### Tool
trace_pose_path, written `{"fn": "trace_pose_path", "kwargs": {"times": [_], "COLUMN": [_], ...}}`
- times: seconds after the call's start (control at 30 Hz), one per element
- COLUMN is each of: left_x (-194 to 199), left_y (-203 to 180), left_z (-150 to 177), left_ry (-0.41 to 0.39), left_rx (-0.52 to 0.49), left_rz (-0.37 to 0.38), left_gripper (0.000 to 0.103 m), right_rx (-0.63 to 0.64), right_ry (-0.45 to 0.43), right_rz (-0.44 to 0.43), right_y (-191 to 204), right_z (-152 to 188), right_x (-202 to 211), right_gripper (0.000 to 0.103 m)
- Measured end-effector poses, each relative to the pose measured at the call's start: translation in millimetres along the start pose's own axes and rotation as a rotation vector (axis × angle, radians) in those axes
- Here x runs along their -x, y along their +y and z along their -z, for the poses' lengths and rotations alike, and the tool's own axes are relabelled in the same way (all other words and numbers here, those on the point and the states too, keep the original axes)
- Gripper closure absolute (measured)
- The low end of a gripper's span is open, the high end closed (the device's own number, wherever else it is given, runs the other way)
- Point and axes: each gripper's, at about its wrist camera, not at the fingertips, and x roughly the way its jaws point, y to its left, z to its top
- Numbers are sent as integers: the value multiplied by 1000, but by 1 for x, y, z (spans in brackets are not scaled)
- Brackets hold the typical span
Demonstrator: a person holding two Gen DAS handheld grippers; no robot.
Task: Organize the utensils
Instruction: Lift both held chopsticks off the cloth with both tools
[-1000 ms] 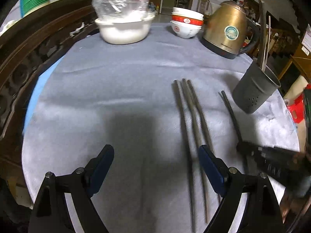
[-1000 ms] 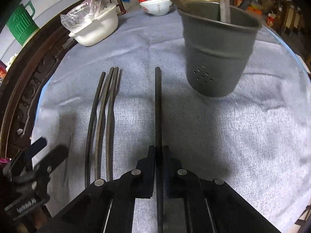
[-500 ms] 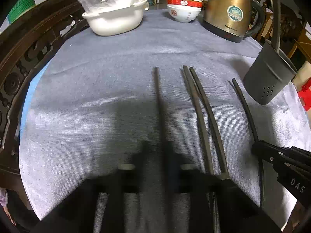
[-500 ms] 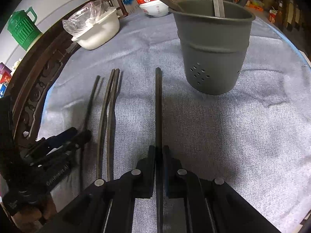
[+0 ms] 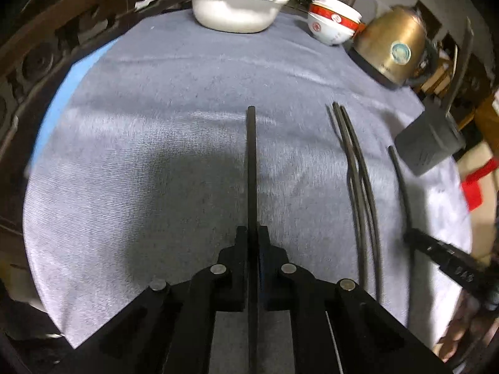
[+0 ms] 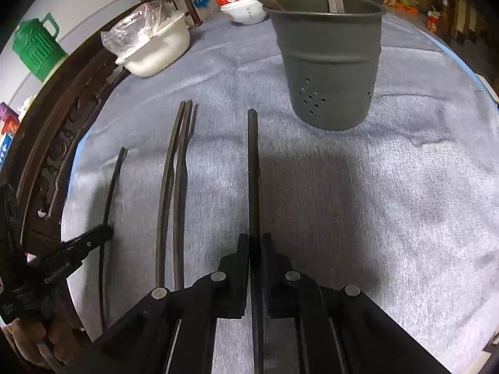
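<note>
A: What are the two tools doing?

B: The left hand-held gripper [image 5: 253, 237], at bottom centre of its own view, is clenched on one dark chopstick [image 5: 251, 168] that runs straight up the frame over the grey cloth. The right hand-held gripper [image 6: 255, 243] is clamped the same way on another chopstick [image 6: 253, 168], its tip reaching toward mid-frame.

A: And the remaining utensils?

B: A loose pair of chopsticks [image 6: 174, 187] lies on the cloth-covered bench [image 6: 389, 187], left of centre in the right wrist view, touching along part of their length. Further left, the other gripper shows at the lower left edge with its stick.

A: Where is the holder?

B: The grey perforated utensil cup [image 6: 330, 62] stands upright in the upper middle of that view, just beyond the held stick's tip, with utensils already leaning inside. In the left view it sits at the right edge.

A: Anything behind?

B: A white bowl under plastic wrap [image 5: 237, 6], stacked red-and-white bowls [image 5: 333, 25] and a gold kettle [image 5: 393, 50] along the top.
</note>
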Motion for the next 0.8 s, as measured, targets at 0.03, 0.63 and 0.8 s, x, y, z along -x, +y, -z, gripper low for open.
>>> {"fn": "trace_pose_path", "kwargs": {"times": [0.03,0.63,0.8], "left_x": [0,-18,-22], "left_y": [1,-7,-17], "left_z": [-3,-46,-42], "left_ry": [17,37,2], "left_rx": [-1,-57,-105], "left_rz": [13,-83,-126], "left_gripper": [93,42,40], "right_rx": [13,-12,-23], "right_ry": [17,37,41], "right_rz": [9,53,54], "right_y": [2,6,6], "right_z": [-2,-57,-60], "right_x": [-1,-16,-23], "right_gripper": [93,89,86]}}
